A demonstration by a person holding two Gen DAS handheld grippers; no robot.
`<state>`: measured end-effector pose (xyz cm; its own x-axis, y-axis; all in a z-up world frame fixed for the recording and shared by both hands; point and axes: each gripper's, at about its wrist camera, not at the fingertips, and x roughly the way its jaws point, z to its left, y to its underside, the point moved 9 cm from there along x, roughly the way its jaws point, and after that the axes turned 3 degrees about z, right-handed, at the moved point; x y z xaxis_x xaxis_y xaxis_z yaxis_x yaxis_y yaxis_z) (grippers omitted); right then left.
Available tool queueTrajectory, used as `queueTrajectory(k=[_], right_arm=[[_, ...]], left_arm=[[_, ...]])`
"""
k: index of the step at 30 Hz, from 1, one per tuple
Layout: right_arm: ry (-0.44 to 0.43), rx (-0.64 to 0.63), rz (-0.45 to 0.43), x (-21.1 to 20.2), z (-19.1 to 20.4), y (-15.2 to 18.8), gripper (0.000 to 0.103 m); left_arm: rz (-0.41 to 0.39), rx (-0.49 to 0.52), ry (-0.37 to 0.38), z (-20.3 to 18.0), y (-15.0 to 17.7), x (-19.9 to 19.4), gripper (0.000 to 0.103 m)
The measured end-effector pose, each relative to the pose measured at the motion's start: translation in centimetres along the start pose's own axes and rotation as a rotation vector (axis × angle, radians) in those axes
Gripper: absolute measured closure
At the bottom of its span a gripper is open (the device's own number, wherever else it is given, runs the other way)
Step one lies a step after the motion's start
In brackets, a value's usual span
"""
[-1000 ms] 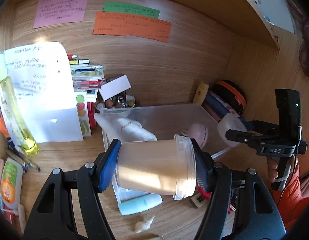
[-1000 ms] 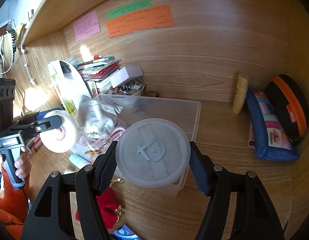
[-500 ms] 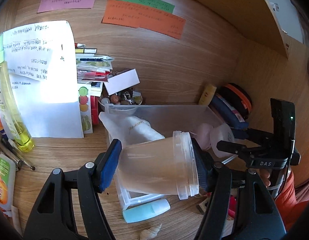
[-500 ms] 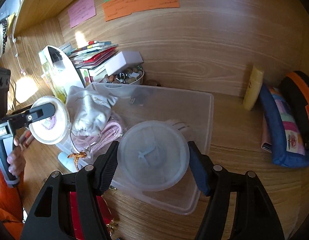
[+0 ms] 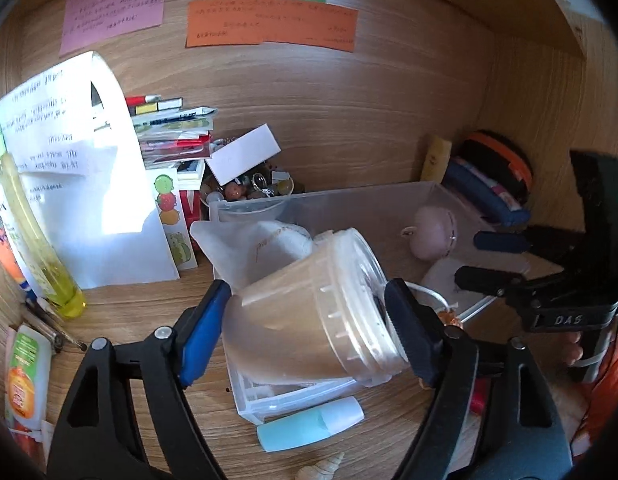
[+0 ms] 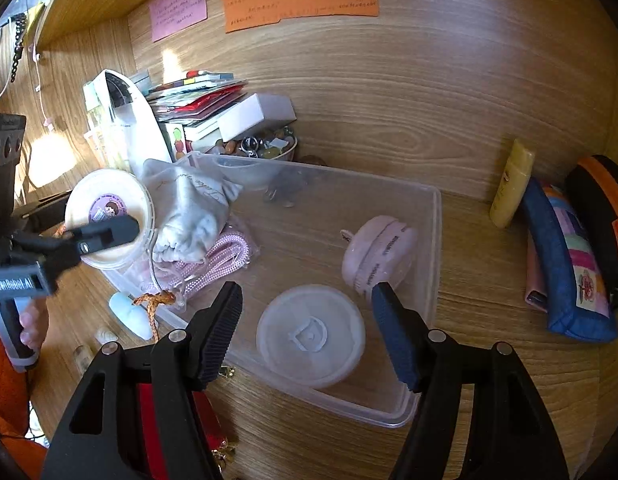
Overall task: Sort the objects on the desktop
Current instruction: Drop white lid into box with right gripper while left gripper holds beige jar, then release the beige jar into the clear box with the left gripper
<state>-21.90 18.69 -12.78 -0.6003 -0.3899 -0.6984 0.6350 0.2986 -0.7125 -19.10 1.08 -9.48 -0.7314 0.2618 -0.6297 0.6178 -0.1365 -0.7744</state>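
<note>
Clear bin [image 6: 435,216]: round lid [image 6: 311,336], pink case [image 6: 379,254], pouch [image 6: 189,208].

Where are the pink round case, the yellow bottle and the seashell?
pink round case [image 6: 379,254]: right wrist view, its rounded side.
yellow bottle [image 6: 512,184]: right wrist view, its body.
seashell [image 5: 323,469]: left wrist view, its ridged middle.

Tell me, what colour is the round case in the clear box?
Pale pink round case; right wrist view shows it best.

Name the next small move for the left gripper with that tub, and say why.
Probably let the tub drop free, then back away. The left gripper is opening around it, tilted above the clear bin, where its lid already lies, clear of the open right gripper.
</note>
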Motion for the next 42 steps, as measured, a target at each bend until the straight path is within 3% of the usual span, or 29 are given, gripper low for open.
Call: queueTrajectory(k=[7,13,17,23,27,36,42], right_arm=[[-0.013,0.019,0.013,-0.4,0.2,0.1,0.036],[-0.004,0.007,0.003,-1.5,0.7,0.3,0.026],[0.002,0.011,-0.007,-2.5,0.9,0.6,0.021],[-0.046,0.053,0.005,-3.7,1.1,1.9,0.019],[-0.016,0.05,-0.022,-4.8,1.2,2.5,0.015],[-0.002,0.096,0.048,-5.0,0.4,6.2,0.013],[0.001,0.134,0.042,-5.9,0.7,7.4,0.013]], left_arm=[[0.004,-0.023,0.005,0.2,0.1,-0.7,0.024],[0.009,-0.039,0.009,0.3,0.2,-1.6,0.023],[0.026,-0.04,0.028,-0.2,0.7,-2.4,0.008],[0.023,-0.012,0.022,-0.9,1.7,-3.8,0.006],[0.024,-0.002,0.005,-0.9,2.6,-4.7,0.005],[0.094,-0.039,-0.01,0.4,6.6,-5.4,0.005],[0.147,-0.066,-0.001,0.7,9.9,-5.6,0.005]])
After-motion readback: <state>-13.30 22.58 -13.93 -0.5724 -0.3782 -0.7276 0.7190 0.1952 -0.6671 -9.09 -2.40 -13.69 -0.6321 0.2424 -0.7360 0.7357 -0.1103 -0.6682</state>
